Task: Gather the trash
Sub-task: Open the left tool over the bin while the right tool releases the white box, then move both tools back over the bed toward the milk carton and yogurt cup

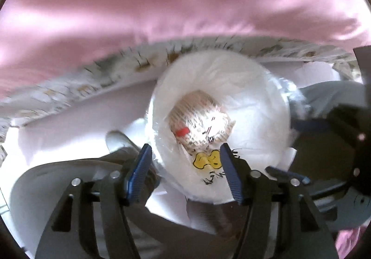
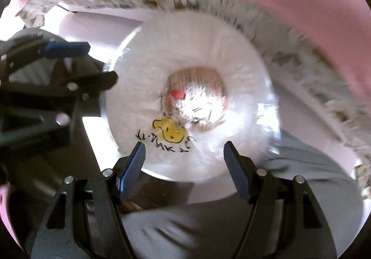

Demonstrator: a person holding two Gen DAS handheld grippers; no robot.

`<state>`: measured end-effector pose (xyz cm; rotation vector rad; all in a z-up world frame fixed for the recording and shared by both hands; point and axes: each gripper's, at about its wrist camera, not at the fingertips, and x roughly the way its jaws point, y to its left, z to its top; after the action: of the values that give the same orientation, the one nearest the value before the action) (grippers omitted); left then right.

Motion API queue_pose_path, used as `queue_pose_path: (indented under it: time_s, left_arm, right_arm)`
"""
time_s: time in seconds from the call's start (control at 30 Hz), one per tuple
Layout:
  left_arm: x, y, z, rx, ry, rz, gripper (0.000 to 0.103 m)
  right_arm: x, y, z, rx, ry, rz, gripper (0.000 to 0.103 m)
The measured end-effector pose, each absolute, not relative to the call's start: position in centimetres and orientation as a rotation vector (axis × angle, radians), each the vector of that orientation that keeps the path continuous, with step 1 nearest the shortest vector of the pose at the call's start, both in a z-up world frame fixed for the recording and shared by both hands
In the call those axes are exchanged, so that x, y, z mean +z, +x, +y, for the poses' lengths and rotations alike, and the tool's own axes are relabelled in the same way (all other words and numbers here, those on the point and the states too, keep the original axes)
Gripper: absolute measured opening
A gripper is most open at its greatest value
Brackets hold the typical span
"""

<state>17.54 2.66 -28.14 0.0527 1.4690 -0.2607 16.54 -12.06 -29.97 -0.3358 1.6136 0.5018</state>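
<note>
Both grippers point(image 1: 185, 159) point(image 2: 184, 154) gape over the bag-lined bin point(image 2: 243, 68) (blurred) — nothing gripped.

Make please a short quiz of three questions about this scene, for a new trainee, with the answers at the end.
1. True or false: the left gripper is clamped on the rim of the white bin bag.
2. What colour is the cartoon print on the bag?
3. What lies at the bottom of the bag? A) a striped printed wrapper with a red patch; B) a glass bottle; C) nothing.

Key
1. False: its pads stand apart and press on nothing, and so do those of the right gripper.
2. Yellow, with black writing beside it.
3. A.
</note>
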Motion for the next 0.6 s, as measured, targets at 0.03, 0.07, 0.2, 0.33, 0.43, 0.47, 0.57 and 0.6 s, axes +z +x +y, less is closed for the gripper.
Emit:
queue_pose_path:
  time_s: [0.03,0.07,0.2,0.33,0.43,0.47,0.57,0.6]
  left_arm:
    - [-27.1,17.3,2.8,-0.264,0.058,1.449,0.064]
    - [-25.8,17.1,2.9,-0.265,0.067,1.421,0.064]
    - [-20.4,16.5,2.8,-0.263,0.100,1.302,0.075]
    - [-14.6,16.9,2.7,-0.260,0.132,1.184,0.080]
    - [-11.4,17.1,2.4,-0.257,0.155,1.118,0.082]
    - [-9.9,17.6,2.3,-0.252,0.170,1.088,0.082]
    - [-7.0,18.9,2.0,-0.243,0.192,1.036,0.083]
    - [-6.0,19.3,1.9,-0.237,0.199,1.017,0.084]
  right_arm:
    - [-28.8,16.2,-12.3,0.508,-0.350,1.587,0.070]
    - [-27.5,15.9,-12.5,0.510,-0.360,1.562,0.070]
    - [-22.8,15.4,-13.8,0.511,-0.347,1.456,0.070]
    - [-17.6,15.8,-15.4,0.485,-0.318,1.339,0.070]
    - [-13.8,16.6,-16.6,0.473,-0.293,1.261,0.070]
    - [-13.0,17.0,-16.8,0.467,-0.290,1.240,0.070]
    - [-9.1,17.8,-18.0,0.448,-0.286,1.155,0.070]
    - [-7.4,18.2,-18.4,0.441,-0.281,1.123,0.070]
